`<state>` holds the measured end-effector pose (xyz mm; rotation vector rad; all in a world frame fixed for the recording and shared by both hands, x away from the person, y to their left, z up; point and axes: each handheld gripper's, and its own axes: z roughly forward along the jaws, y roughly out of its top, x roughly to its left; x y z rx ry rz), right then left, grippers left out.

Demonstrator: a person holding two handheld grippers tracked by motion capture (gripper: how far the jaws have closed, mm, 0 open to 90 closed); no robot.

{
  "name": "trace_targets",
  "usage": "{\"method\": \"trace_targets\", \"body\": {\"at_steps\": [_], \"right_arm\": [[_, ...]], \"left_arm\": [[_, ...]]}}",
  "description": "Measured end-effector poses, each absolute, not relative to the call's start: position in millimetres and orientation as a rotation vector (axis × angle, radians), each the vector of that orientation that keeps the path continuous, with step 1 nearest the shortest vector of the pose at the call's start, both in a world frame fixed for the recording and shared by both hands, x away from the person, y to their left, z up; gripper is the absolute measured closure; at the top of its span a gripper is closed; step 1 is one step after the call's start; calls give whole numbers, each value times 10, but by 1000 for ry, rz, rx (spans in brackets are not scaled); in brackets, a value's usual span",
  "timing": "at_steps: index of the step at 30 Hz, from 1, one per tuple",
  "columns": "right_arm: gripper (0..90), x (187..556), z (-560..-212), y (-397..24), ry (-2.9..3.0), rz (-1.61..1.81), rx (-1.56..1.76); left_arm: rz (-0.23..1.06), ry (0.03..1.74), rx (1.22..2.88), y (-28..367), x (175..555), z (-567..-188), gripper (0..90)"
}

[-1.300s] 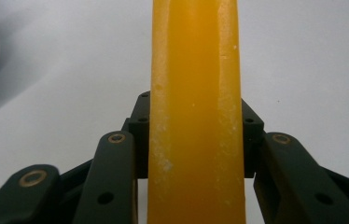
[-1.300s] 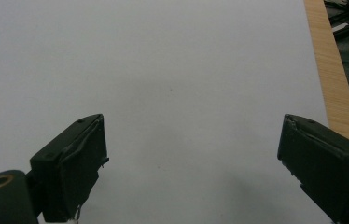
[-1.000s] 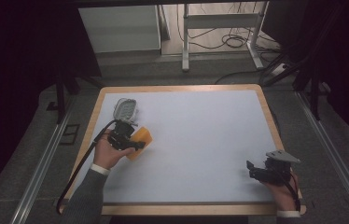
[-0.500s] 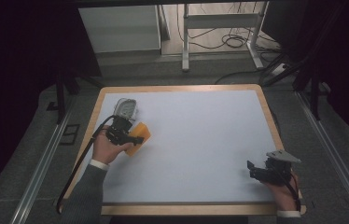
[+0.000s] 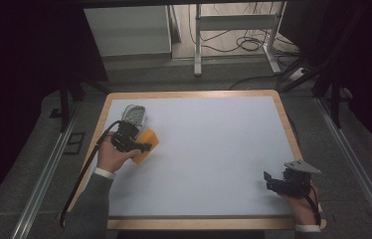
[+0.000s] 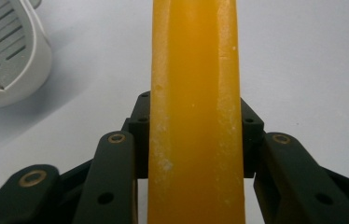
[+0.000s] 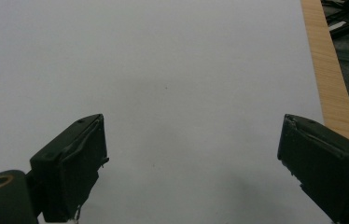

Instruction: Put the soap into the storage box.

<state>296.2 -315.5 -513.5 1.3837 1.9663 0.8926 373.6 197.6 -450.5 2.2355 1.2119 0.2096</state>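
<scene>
High view, table: rectangular top (image 5: 209, 164), matte pale grey-white sheet, smooth and even, framed by a light wooden rim with rounded corners.

Item 1, left gripper (image 5: 139, 146): black, angular body with trailing cable, held in the person's left hand (image 5: 112, 155) near the table's left edge. Jaws clamped on item 2. In the left gripper view (image 6: 196, 140) the black hinged links carry brass-coloured rivets and the pads press flat on both broad faces of the slab.

Item 2, orange sponge (image 5: 145, 146): slab-shaped block, saturated yellow-orange. In the left gripper view (image 6: 195, 112) it stands edge-on between the jaws; its narrow face looks dense and slightly waxy, with pale whitish flecks and a faint lengthwise crease. It sits over the left part of the sheet, just beside item 3.

Item 3, white slotted plastic holder (image 5: 135, 116): rounded body, pale glossy wall, grey top with rows of short slits, seen close in the left gripper view (image 6: 7, 51). It rests at the far left of the sheet.

Item 4, right gripper (image 5: 273, 180): black, topped by a grey three-cornered plate, held low at the near right corner. Jaws wide apart over bare sheet, right gripper view (image 7: 191, 172); pads blocky, with scuffed edges.
</scene>
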Motion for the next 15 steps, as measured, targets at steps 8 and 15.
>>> {"method": "trace_targets", "body": {"at_steps": [8,15], "right_arm": [[80,2964,-5138,-3154,1967,892,1388],[81,2962,-5131,-3159,1956,893,1392]], "left_arm": [[217,1226,2211,2015,3774,-4456,612],[232,1229,2206,2035,3831,-4378,612]]}}
